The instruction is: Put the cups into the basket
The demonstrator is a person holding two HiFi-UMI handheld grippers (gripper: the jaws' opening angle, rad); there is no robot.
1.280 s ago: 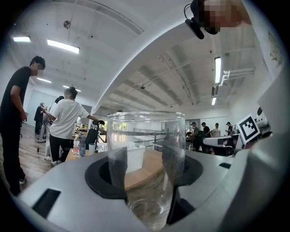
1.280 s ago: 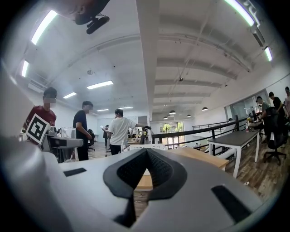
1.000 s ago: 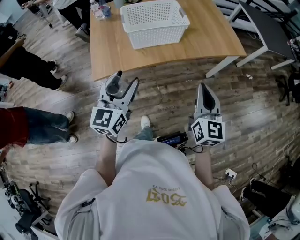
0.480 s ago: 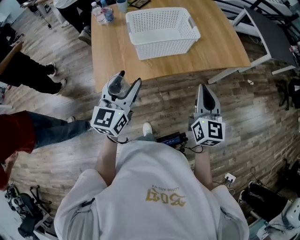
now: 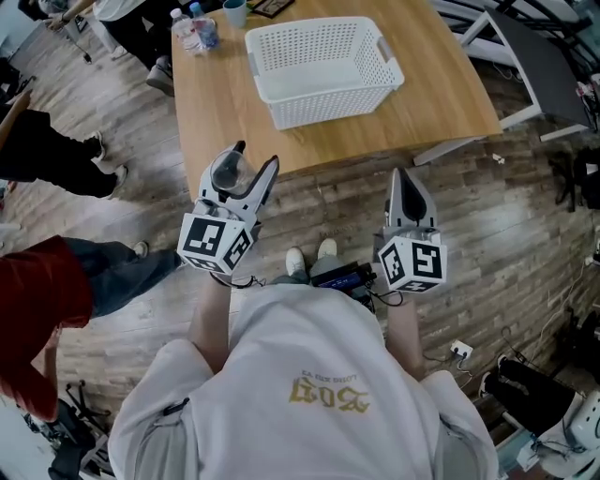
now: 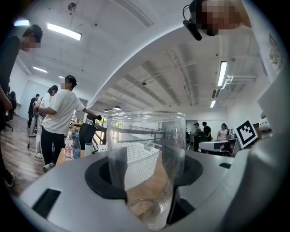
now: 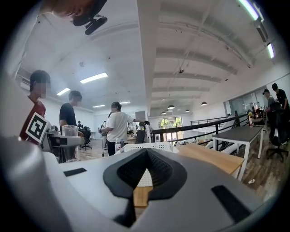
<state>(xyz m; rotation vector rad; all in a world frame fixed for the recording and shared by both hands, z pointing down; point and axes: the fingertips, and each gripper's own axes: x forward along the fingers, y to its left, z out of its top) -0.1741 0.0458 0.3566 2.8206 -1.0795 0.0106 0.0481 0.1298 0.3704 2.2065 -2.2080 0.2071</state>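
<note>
Head view: table (image 5: 216, 103) far edge cut off at top; bottles (image 5: 187, 26), labels too small to read; cup (image 5: 230, 173) lower part hidden inside left gripper (image 5: 256, 155). Right gripper view: basket (image 7: 158, 146) rim only, rest behind right gripper (image 7: 146, 153).

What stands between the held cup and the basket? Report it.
Nothing visible does. The clear cup is clamped in the left gripper over the floor, and only bare table lies before the white basket. The bottles stand off at the far corner.
</note>
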